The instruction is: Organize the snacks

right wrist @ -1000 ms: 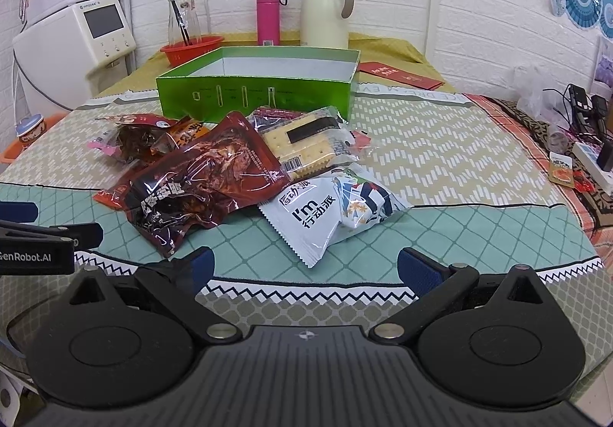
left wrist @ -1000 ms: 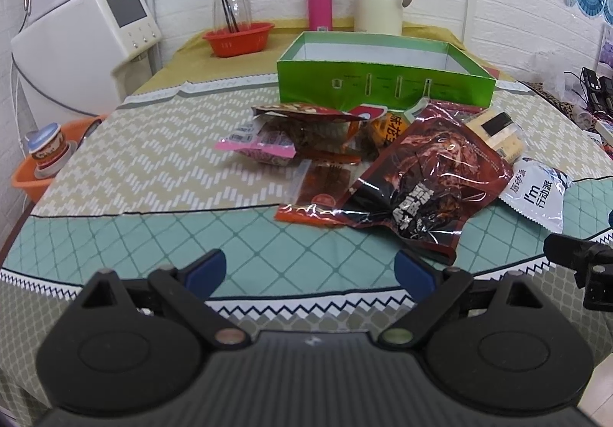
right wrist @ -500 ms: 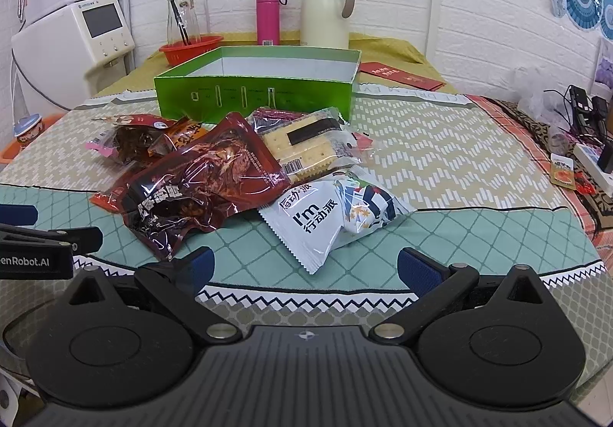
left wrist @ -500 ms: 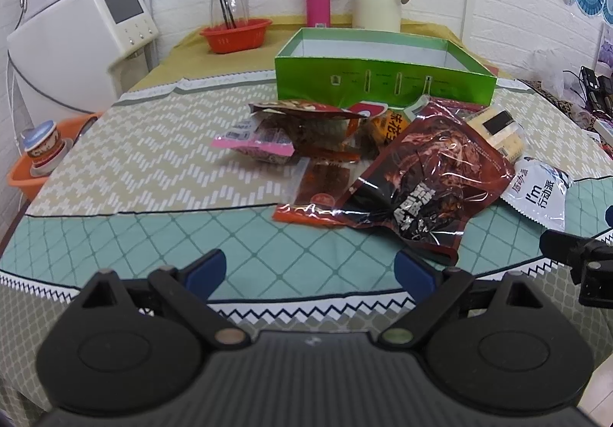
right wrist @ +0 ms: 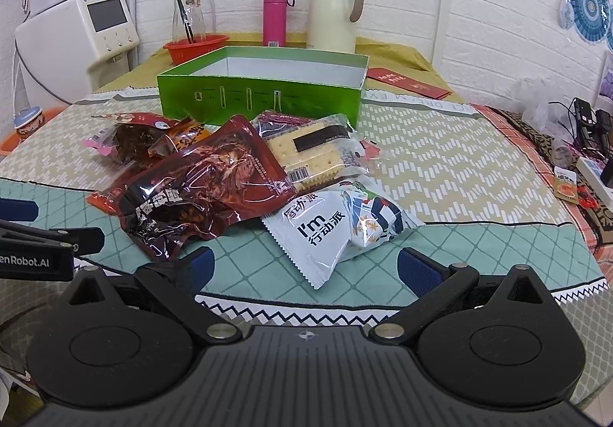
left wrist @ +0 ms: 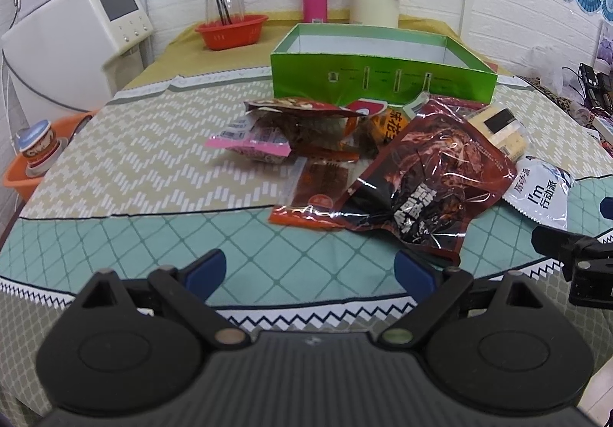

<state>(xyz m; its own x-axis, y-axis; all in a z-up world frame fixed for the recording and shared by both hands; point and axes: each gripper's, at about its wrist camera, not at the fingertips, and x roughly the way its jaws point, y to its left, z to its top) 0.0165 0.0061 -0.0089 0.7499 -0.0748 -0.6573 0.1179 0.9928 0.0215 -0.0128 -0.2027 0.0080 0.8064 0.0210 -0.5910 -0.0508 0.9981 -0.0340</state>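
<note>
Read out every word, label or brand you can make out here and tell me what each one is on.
"I'm": white snack packet, with Chinese characters I can't read reliably.
"enRobot.AI", start cut off: left gripper body.
White Chinese characters, unclear: dark red snack bag.
Barcode digits on the cracker pack, green box print, water dispenser logo: too small.

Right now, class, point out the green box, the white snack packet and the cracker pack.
green box (right wrist: 260, 97), right wrist view, front wall.
white snack packet (right wrist: 318, 231), right wrist view, printed face.
cracker pack (right wrist: 306, 155), right wrist view, crackers.
</note>
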